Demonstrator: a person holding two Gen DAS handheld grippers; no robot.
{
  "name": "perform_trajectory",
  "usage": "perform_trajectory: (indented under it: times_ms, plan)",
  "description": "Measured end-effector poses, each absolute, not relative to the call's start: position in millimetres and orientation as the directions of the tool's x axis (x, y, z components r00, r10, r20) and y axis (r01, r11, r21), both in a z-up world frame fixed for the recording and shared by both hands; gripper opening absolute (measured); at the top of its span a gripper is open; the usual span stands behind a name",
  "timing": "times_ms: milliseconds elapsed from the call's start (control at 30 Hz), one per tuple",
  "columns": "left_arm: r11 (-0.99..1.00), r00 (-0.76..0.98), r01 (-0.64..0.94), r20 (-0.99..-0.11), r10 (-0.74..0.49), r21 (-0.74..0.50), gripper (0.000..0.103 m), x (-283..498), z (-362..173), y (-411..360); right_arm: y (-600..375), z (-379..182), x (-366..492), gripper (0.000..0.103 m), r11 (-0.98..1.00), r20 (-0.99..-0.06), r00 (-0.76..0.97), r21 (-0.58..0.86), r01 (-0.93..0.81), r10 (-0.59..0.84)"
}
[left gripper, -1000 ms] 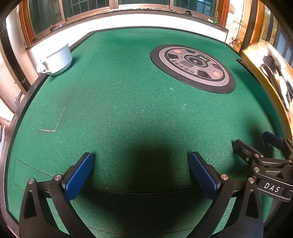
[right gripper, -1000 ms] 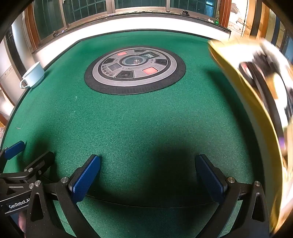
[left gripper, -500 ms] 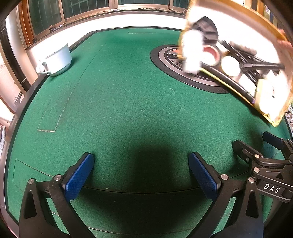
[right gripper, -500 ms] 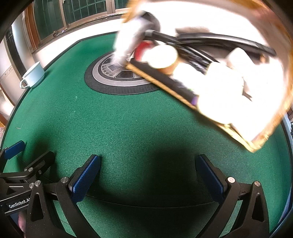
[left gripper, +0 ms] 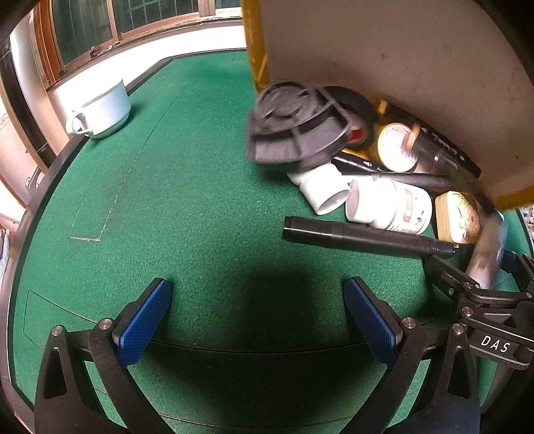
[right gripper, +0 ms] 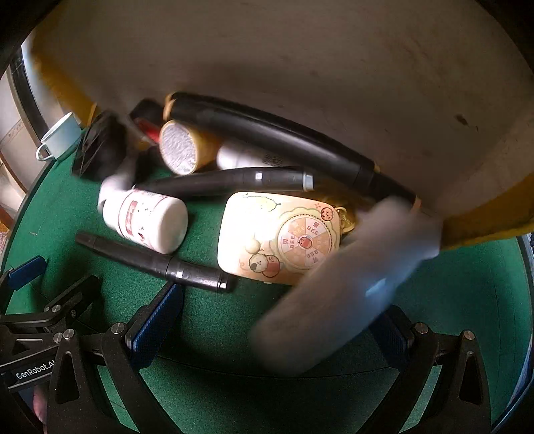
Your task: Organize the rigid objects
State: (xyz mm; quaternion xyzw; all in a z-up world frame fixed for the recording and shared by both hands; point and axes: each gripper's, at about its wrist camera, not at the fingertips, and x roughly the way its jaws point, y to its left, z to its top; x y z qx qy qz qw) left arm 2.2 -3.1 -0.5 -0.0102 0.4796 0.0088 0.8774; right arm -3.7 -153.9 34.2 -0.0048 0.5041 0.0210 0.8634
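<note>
A yellow-rimmed tray is tipped up on edge, and several objects spill from it onto the green felt table. Among them are a black marker, a white bottle, a cream cartoon case, a black round lid and a long black tube. A blurred grey object is falling near my right gripper. My left gripper is open and empty, left of the pile. My right gripper is open, just before the pile.
A pale blue cup stands at the table's far left edge. Windows with wooden frames run behind the table. My right gripper also shows at the right edge of the left wrist view.
The tray swung in from the right and tipped over the table. Its objects have slid out onto the felt in front of both grippers. The grippers have not moved.
</note>
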Motion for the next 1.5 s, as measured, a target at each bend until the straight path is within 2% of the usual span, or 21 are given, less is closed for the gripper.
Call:
perform_trajectory:
  times_ms: [1500]
  plan:
    - [1.0,0.54,-0.024,-0.842,0.004,-0.01,0.103,1,0,-3,-156,33,-7,0.102,0.999,-0.87,0.491,0.013,-0.041,0.032]
